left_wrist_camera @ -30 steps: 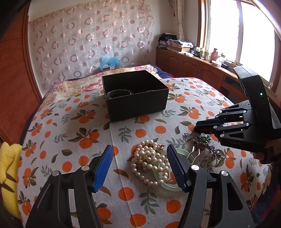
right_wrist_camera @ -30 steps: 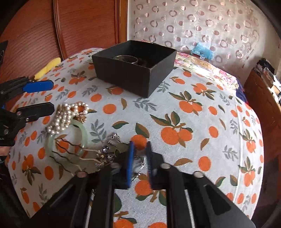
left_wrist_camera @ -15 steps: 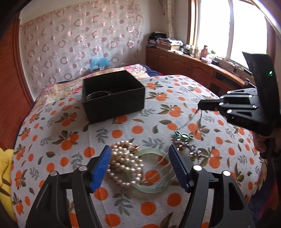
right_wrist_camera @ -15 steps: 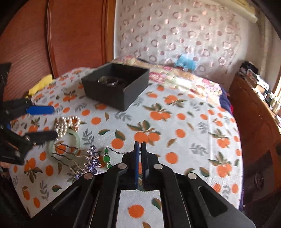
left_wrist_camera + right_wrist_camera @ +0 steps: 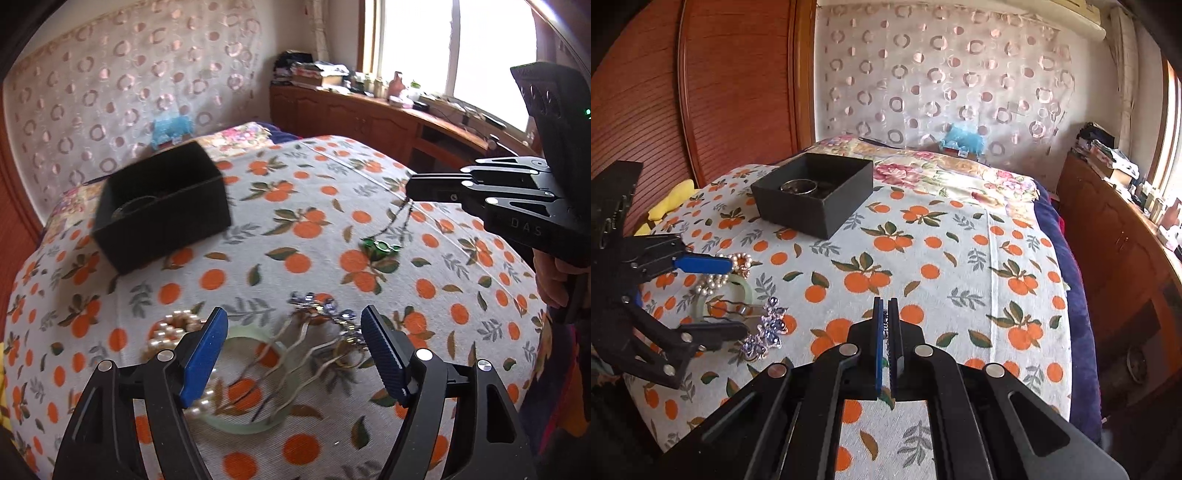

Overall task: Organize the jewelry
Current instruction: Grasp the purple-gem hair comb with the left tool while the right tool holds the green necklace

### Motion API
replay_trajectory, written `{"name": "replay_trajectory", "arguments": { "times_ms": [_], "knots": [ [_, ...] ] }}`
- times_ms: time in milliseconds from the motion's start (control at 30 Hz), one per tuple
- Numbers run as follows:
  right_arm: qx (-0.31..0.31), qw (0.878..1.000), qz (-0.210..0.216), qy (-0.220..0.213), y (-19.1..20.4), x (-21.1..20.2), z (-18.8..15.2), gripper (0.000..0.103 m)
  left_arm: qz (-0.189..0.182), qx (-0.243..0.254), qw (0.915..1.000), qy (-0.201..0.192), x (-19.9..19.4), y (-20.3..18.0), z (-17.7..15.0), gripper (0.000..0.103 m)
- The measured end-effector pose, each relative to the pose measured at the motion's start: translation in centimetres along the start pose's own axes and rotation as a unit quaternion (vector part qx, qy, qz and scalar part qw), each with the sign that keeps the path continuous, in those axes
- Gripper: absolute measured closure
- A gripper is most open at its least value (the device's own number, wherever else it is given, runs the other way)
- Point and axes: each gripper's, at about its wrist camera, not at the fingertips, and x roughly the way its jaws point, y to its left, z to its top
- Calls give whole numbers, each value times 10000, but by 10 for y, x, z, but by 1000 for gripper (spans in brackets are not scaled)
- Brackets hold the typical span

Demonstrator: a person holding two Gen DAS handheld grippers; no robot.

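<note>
My right gripper [image 5: 886, 332] is shut on the thin chain of a necklace [image 5: 400, 218]. Its green pendant [image 5: 380, 247] dangles just above the orange-print bedspread [image 5: 325, 229]. In the left wrist view the right gripper [image 5: 410, 188] hangs at the right. My left gripper [image 5: 293, 350] has its jaws opening, pads not pressing on anything, low over a pale jade bangle [image 5: 243, 421] and a hair comb [image 5: 314, 306] with purple crystals. A pearl bracelet [image 5: 173, 328] lies just left of it. The black box [image 5: 812, 192] at the far left holds a metal bangle [image 5: 798, 186].
A yellow item [image 5: 676, 199] lies at the bed's left edge by the wooden panel. A wooden cabinet [image 5: 1126, 240] runs along the right, past the bed's edge. A blue object [image 5: 960, 140] sits by the curtain behind the box.
The right gripper closed on the necklace chain and rose, lifting the green pendant away from the pile. The left gripper shifted from the pearls toward the bangle and comb, jaws wider.
</note>
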Motion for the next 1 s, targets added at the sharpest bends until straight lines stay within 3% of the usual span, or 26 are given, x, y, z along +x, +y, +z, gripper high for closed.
{"name": "replay_trajectory", "arguments": {
  "times_ms": [200, 600, 667, 800, 1000],
  "knots": [
    [38, 10000, 38, 20, 0, 2, -6, 100, -136, 220, 9992, 299, 16, -10, 1, 31],
    [15, 10000, 72, 12, 0, 0, -8, 100, -50, 670, 9966, 487, 25, -18, 4, 28],
    [12, 10000, 87, 24, 1, 1, -8, 100, -78, 722, 9962, 484, 25, -18, 4, 31],
    [22, 9999, 117, 61, 4, 5, -8, 100, -175, 773, 9955, 529, 28, -18, 5, 49],
    [22, 9999, 127, 67, 5, 5, -9, 100, -77, 651, 9969, 433, 27, -9, 8, 50]
  ]
}}
